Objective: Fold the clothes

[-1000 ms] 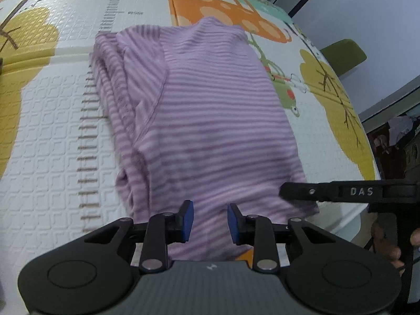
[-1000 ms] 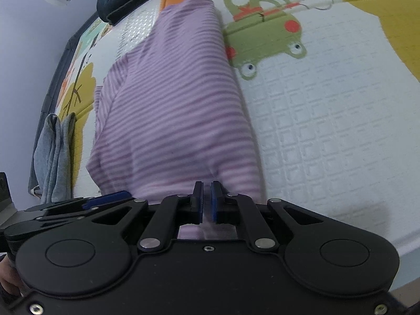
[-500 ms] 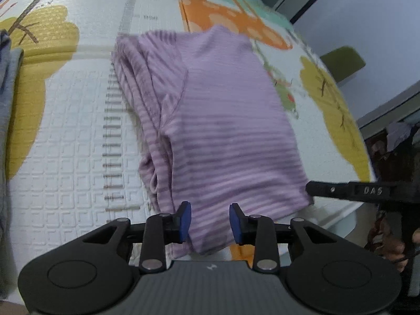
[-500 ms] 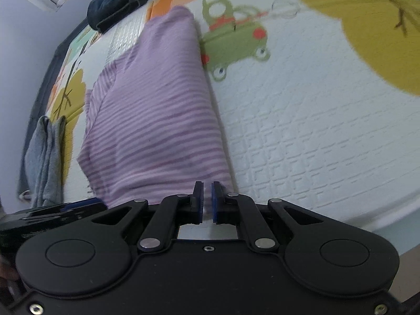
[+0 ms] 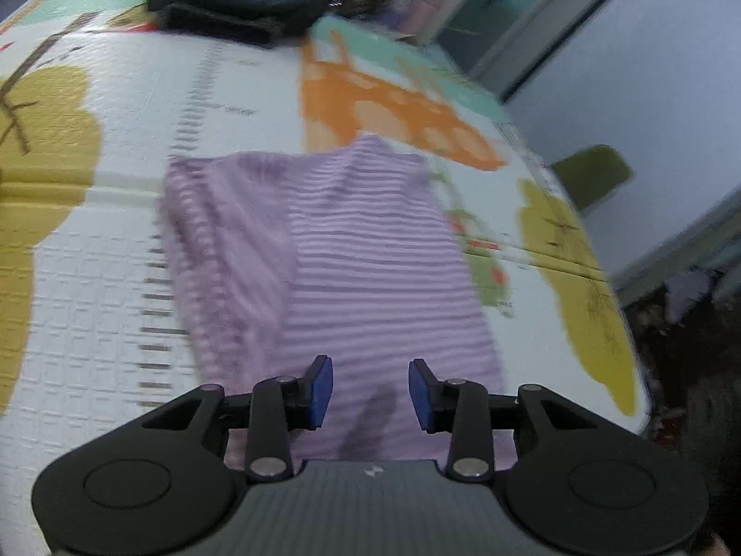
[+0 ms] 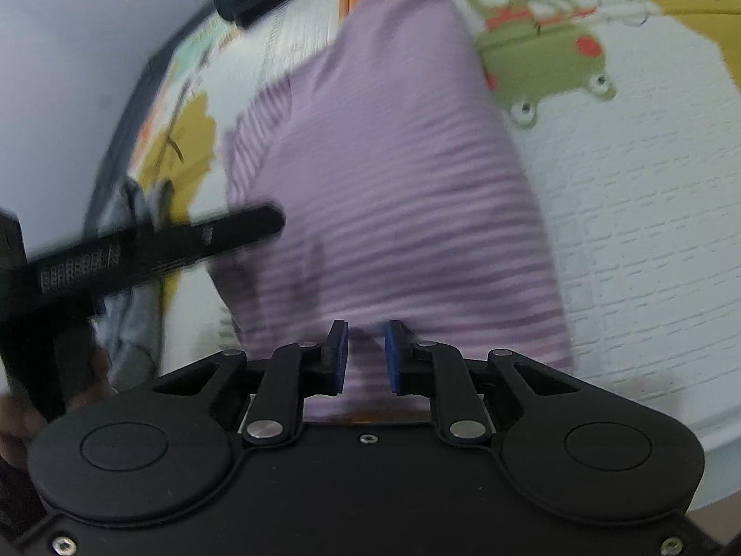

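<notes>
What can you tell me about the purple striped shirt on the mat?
The lilac knit shirt with thin darker purple stripes lies folded into a rough rectangle on the foam play mat printed with cartoon animals, with bunched layers along its left edge in the left wrist view. Nothing grips it; both pairs of jaws hover at its near edge.

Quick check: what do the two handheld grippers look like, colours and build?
Both match: the left gripper and right gripper have matte black bodies with round side discs, black linkage arms on silver pivot pins, and blue pads on the fingers. The left's top is ribbed grey. No cables or sleeves are visible.
</notes>
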The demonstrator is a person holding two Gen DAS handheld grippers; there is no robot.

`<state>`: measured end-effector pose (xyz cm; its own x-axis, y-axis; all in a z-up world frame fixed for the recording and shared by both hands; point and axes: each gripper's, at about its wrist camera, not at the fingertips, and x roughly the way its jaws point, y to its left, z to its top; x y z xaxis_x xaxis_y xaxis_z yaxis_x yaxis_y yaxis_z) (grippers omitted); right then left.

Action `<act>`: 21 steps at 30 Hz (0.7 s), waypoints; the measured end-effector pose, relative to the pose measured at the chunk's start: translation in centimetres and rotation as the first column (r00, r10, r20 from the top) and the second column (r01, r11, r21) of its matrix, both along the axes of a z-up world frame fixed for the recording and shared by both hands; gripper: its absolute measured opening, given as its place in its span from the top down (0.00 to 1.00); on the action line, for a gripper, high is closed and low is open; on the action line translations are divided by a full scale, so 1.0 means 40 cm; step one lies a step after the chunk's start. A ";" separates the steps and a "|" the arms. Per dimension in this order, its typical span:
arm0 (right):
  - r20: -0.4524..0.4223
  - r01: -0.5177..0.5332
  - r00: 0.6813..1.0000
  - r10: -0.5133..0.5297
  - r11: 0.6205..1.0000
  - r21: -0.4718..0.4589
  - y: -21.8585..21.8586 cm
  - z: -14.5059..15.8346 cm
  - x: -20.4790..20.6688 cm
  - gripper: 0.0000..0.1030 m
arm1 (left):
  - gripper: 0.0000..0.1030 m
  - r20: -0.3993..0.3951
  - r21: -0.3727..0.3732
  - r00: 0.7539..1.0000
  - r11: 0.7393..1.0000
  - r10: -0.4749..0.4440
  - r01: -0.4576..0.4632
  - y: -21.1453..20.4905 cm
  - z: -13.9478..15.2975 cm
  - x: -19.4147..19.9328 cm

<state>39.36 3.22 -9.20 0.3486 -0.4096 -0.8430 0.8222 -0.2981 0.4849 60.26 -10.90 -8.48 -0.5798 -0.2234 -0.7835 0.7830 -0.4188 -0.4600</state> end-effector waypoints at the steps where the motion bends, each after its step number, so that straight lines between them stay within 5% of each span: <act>1: -0.010 -0.003 1.000 0.003 1.000 0.014 -0.002 -0.008 0.004 0.87 | 0.65 0.011 0.018 1.000 1.000 0.013 -0.013 -0.009 -0.009 0.002; 5: -0.012 0.021 1.000 -0.020 0.999 0.041 0.001 -0.023 -0.013 1.00 | 0.67 0.022 0.039 1.000 0.999 0.008 -0.009 -0.020 -0.018 0.015; 21: -0.127 0.169 0.980 -0.155 0.980 0.102 -0.049 -0.021 -0.140 1.00 | 0.65 0.053 0.127 0.995 0.989 -0.085 0.077 0.010 -0.023 -0.024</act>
<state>33.74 1.25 -10.04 0.1806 -0.3529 -0.9180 0.8079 -0.4791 0.3431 59.32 -10.49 -9.38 -0.5446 -0.0758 -0.8353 0.7758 -0.4241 -0.4673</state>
